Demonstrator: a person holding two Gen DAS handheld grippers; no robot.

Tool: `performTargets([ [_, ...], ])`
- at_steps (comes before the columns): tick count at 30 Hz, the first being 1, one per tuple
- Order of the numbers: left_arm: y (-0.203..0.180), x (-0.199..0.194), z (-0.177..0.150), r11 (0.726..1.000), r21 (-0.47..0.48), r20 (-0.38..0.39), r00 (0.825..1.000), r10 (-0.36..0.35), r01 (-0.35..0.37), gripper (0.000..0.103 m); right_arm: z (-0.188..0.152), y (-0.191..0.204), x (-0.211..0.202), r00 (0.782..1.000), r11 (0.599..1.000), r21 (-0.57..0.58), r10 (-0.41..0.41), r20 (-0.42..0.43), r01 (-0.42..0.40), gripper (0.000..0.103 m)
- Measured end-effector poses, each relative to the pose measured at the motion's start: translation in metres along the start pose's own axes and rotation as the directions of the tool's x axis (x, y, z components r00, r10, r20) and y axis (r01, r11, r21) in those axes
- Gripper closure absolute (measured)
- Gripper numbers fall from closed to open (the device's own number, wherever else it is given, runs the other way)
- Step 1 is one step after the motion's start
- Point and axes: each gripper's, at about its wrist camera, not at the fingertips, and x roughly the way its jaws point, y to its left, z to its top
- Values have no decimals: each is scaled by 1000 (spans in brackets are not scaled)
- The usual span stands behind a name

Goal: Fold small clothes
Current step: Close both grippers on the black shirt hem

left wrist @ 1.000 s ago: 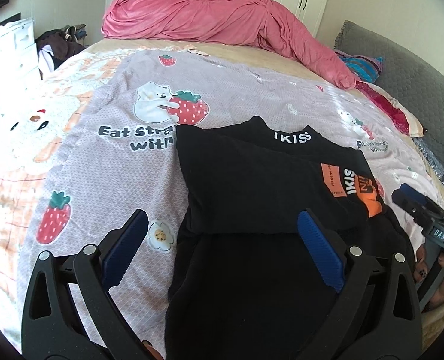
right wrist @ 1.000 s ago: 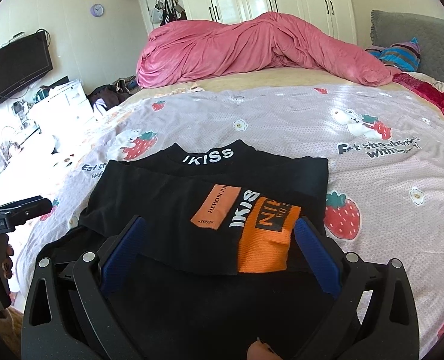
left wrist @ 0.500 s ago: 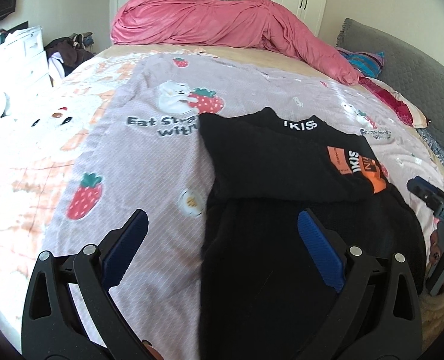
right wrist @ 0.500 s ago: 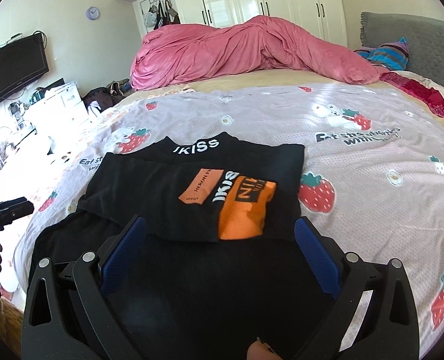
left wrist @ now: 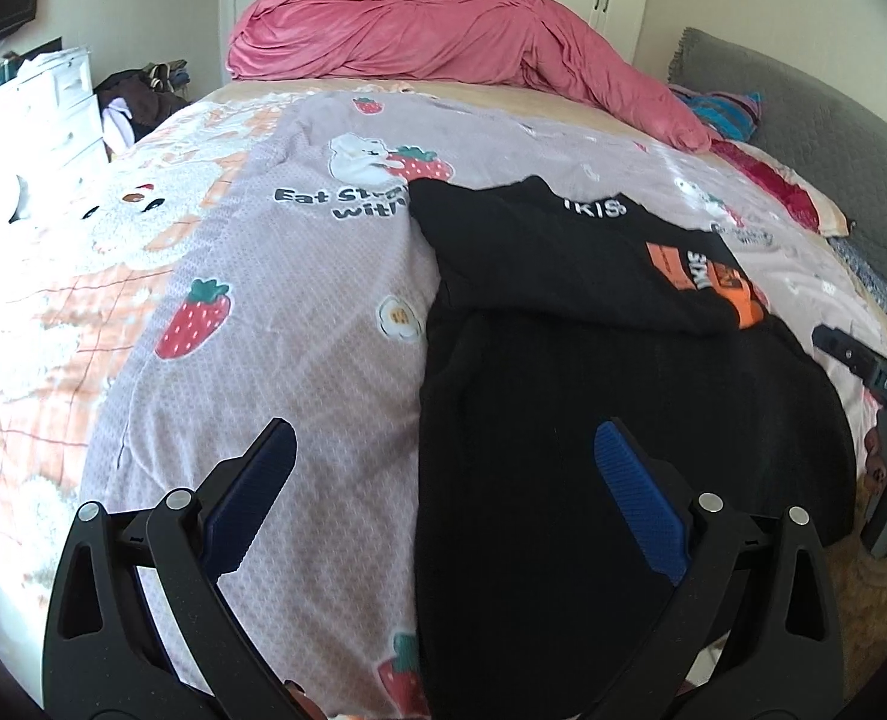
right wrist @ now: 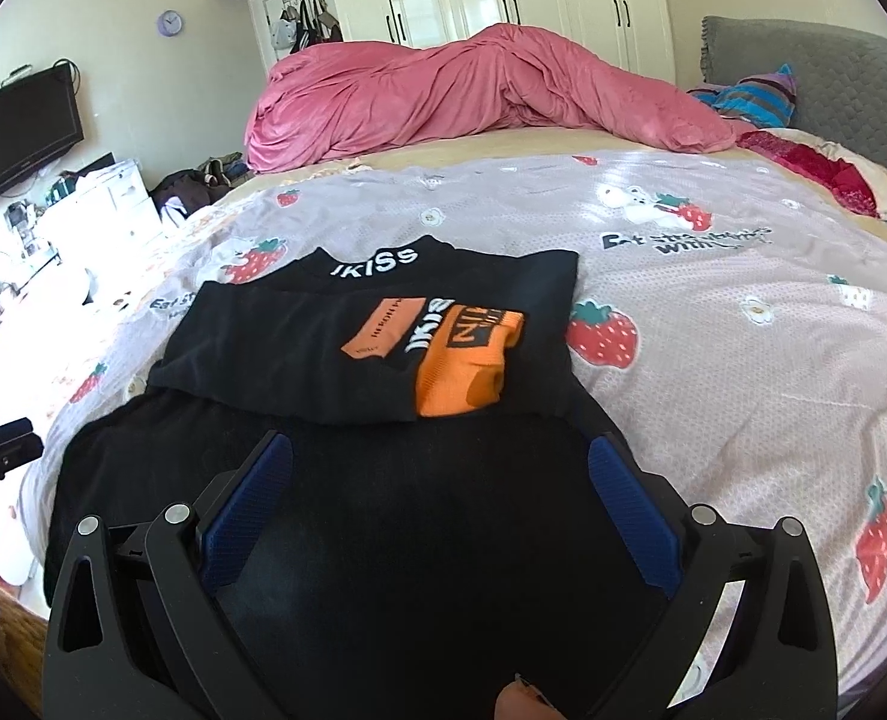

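Observation:
A black sweater with an orange cuff and white collar lettering lies on the strawberry bedsheet, its sleeves folded across the chest. It also shows in the right wrist view, with the orange cuff on top. My left gripper is open and empty, above the sweater's left edge near the hem. My right gripper is open and empty, over the sweater's lower body. The right gripper's body shows at the right edge of the left wrist view.
A pink duvet is bunched at the far end of the bed. A grey headboard and striped pillow are at the right. White drawers and a wall TV stand left of the bed.
Both grippers have pulled back and up from the sweater, so it sits farther off in both views. The left one has also shifted left. Both stay open.

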Motion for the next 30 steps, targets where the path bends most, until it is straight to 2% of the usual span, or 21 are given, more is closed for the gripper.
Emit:
performTargets([
  [6,-8,-4,-12,1000,28,-2,1000,6,-6,10,-10,-2,-10,1000,1000,-6,-18,2,18,5],
  [19,-10,-15,-29,998,13,-8,998,-55,56,10,-29,-13,-30,1000,999,27,-28,-11,28,5],
  [23,-12,-15,-34,997,10,-21,997,-80,80,17,-35,-15,-36,999,999,32,-34,-15,34,5],
  [27,-12,-14,-41,995,-2,-41,994,-104,104,28,-42,-17,-41,999,999,33,-36,-25,36,5],
  [30,-10,-11,-48,990,-24,-61,988,-139,138,31,-46,-19,-45,999,999,39,-33,-32,34,5],
])
